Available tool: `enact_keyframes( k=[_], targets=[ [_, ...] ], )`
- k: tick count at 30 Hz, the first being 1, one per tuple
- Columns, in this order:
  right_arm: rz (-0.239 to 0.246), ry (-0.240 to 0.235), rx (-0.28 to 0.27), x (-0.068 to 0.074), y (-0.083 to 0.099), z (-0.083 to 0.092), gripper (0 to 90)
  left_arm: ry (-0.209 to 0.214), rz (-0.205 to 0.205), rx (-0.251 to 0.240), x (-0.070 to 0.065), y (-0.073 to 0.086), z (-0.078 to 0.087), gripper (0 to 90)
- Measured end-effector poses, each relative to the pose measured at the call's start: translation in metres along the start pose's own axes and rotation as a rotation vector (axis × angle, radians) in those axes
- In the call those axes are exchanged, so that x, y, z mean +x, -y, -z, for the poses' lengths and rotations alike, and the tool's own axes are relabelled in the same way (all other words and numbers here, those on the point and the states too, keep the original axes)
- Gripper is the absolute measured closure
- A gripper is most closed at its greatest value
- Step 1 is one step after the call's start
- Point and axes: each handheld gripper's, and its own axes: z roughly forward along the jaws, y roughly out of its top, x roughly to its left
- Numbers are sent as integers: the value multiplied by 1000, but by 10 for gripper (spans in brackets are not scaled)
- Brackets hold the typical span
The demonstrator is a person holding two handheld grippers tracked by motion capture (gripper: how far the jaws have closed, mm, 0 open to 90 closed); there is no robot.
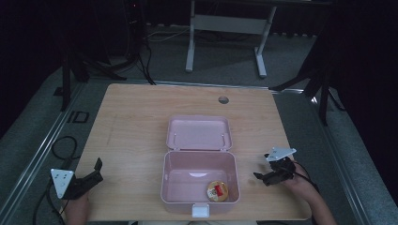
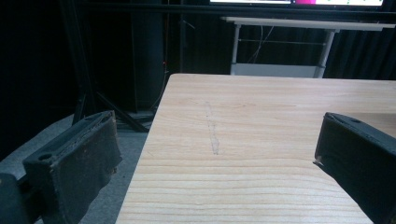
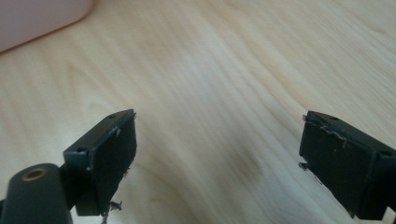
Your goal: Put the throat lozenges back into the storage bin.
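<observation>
Round tan snack point(image 1: 218, 191), perhaps red-labelled, inside open pink box point(image 1: 200, 202); both tongs point(image 1: 97, 169) point(image 1: 259, 177) agape, empty.

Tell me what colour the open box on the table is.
The box is pale pink, lid included; it shows best in the high view.

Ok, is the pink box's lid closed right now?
No, in the high view the pink box stands open, its lid folded back flat on the table, and a small round item lies inside.
</observation>
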Motion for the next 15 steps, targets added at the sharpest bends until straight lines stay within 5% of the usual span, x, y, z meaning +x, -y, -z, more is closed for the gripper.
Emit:
enact_keyframes(
  k=[5, 11, 15],
  targets=[
    [-83, 85, -92, -7, 14, 3, 109, 0, 0, 0, 0, 0, 0, 4],
    [-138, 164, -115, -5, 30, 0, 109, 0, 1, 0, 0, 0, 0, 4],
    [-228, 280, -177, -6, 39, 4, 109, -1, 0, 0, 0, 0, 0, 4]
  ],
)
